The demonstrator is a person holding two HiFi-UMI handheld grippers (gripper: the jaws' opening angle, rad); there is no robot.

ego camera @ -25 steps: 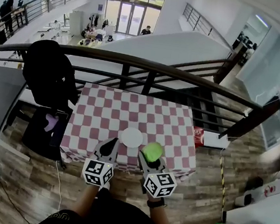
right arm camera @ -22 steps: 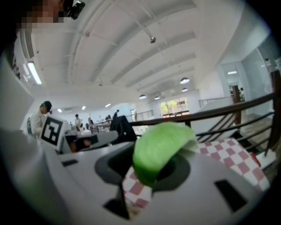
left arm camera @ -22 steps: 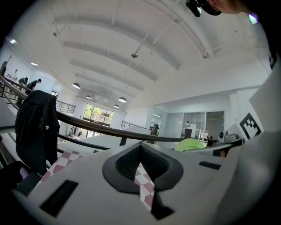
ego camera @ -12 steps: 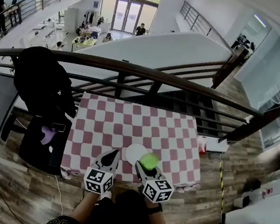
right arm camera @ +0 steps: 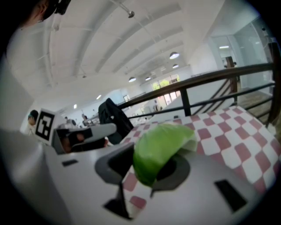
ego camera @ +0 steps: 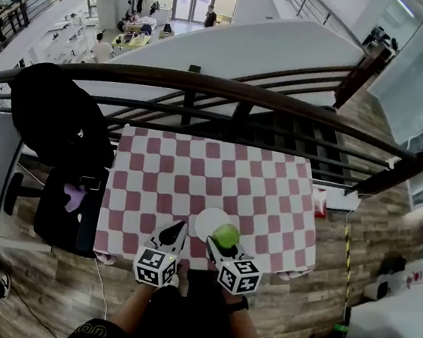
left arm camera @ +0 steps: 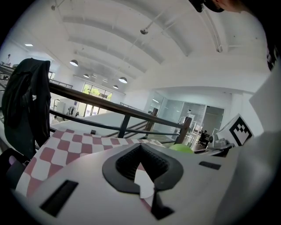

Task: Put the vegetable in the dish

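Behind the checked table [ego camera: 196,172] runs a dark railing [ego camera: 206,87], with a black jacket [ego camera: 57,119] hanging at the left. Near the table's front edge sits the white dish [ego camera: 205,219]. The right gripper [ego camera: 218,246] clamps the green vegetable [ego camera: 226,235], now over the dish's rim rather than beside it. The left gripper [ego camera: 177,231] has its jaws together, empty.

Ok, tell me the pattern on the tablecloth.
The tablecloth is checked in red and white squares. It shows best in the head view.

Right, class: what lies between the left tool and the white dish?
In the head view, only bare checked tablecloth separates the left tool from the dish; the vegetable is in the right tool.
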